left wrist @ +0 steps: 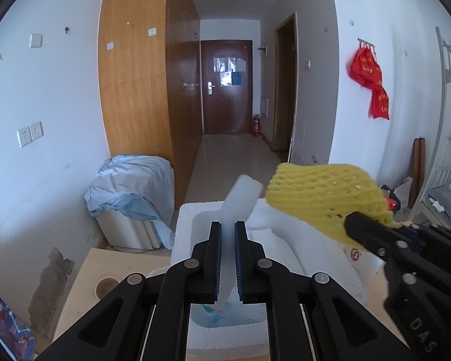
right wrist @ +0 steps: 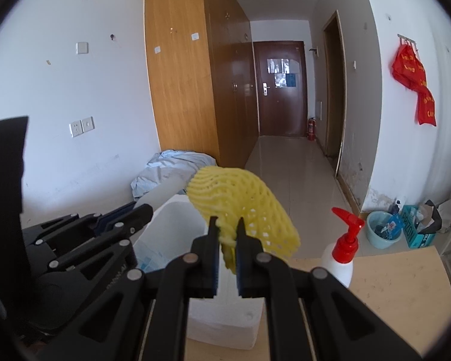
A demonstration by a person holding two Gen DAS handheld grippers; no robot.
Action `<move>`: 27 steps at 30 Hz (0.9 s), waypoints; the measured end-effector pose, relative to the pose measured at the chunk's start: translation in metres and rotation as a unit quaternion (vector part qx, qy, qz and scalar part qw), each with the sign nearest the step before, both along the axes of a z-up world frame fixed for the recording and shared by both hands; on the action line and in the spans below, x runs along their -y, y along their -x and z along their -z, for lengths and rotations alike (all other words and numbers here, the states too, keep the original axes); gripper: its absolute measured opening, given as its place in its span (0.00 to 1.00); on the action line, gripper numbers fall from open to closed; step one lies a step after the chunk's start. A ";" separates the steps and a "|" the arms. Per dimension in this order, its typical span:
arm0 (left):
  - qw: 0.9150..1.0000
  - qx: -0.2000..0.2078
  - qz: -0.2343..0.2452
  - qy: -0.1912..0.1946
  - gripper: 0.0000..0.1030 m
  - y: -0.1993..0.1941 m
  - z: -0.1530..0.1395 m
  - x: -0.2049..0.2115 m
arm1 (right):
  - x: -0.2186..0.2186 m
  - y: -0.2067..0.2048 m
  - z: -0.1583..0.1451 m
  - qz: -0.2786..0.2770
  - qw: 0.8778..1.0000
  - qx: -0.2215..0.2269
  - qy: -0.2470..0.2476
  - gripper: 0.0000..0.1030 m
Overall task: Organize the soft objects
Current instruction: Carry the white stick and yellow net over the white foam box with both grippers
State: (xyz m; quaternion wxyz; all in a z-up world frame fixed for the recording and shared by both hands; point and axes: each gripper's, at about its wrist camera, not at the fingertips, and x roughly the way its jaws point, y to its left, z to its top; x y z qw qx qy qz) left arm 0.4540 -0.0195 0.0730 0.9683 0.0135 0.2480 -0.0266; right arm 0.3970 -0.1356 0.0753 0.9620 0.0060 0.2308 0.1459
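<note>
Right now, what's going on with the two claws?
The left claw is shut on a white foam strip, and the right claw is shut on a yellow foam net. Both are held above a white foam box on the wooden table. A spray bottle stands to the right.

Black left gripper with blue pads, silver rivets.

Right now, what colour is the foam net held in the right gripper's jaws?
Yellow: the foam net is an open mesh, clearest in the right wrist view.
</note>
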 end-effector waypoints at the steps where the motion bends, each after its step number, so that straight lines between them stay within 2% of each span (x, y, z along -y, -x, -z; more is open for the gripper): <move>1: 1.000 -0.001 -0.001 0.001 0.09 -0.001 0.001 -0.001 | 0.000 0.000 -0.001 0.001 1.000 0.000 0.001 0.11; 7: 1.000 -0.009 -0.001 0.002 0.09 -0.011 0.006 -0.001 | 0.001 -0.003 -0.003 0.007 1.000 -0.002 -0.001 0.11; 15: 1.000 -0.003 -0.016 -0.011 0.25 -0.013 0.010 0.001 | -0.001 -0.004 -0.002 0.008 1.000 -0.002 0.000 0.11; 19: 1.000 0.006 -0.022 -0.014 0.28 -0.012 0.007 -0.001 | 0.001 -0.003 -0.002 0.008 1.000 0.000 -0.001 0.11; 20: 0.999 0.007 -0.028 -0.015 0.40 -0.011 0.007 -0.002 | 0.001 -0.003 -0.001 0.007 1.000 0.000 -0.001 0.11; 21: 0.999 0.006 -0.029 -0.013 0.59 -0.011 0.007 -0.002 | 0.001 -0.004 -0.001 0.008 1.000 0.000 -0.001 0.11; 23: 0.999 0.009 -0.033 -0.010 0.76 -0.010 0.006 -0.003 | 0.001 -0.003 -0.001 0.007 1.000 -0.001 -0.001 0.11; 27: 0.999 0.026 -0.045 -0.014 0.77 -0.005 0.001 -0.005 | 0.001 -0.004 0.000 0.007 1.000 -0.001 0.000 0.11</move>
